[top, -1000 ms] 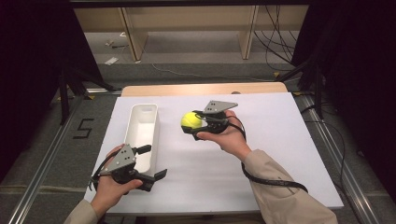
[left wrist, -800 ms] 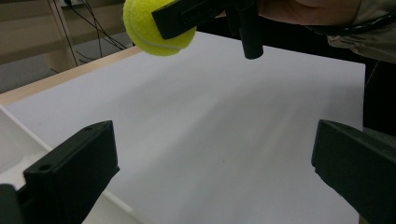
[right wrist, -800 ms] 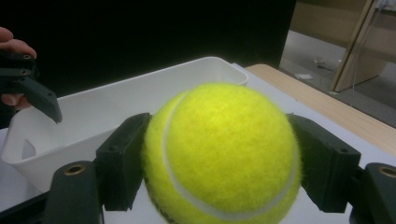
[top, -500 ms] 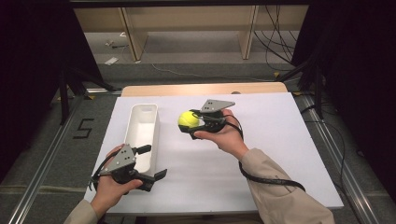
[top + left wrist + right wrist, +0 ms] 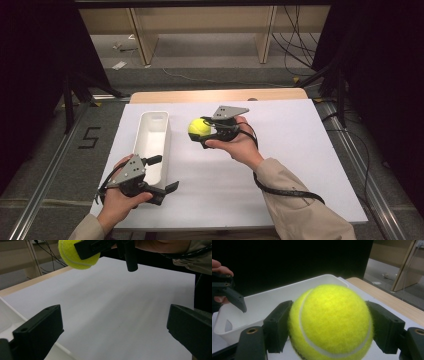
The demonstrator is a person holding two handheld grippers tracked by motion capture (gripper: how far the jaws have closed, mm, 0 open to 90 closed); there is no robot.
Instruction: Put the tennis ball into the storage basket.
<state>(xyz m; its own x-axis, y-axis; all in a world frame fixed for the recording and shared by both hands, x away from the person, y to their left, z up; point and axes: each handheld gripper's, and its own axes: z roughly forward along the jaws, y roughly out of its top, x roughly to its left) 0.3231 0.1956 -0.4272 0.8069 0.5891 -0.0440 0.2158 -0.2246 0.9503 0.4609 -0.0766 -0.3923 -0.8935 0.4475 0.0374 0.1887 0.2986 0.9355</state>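
Clamping a yellow tennis ball (image 5: 199, 128) between its two black jaws, the right gripper (image 5: 206, 131) hangs above the white table (image 5: 300, 150), just to the 3 o'clock side of the white tray (image 5: 152, 140) (the ball sits near the table's middle, off the surface). At about 7 o'clock on the table, the left gripper (image 5: 162, 175) rests by the tray's near end, its jaws spread wide with nothing between them.
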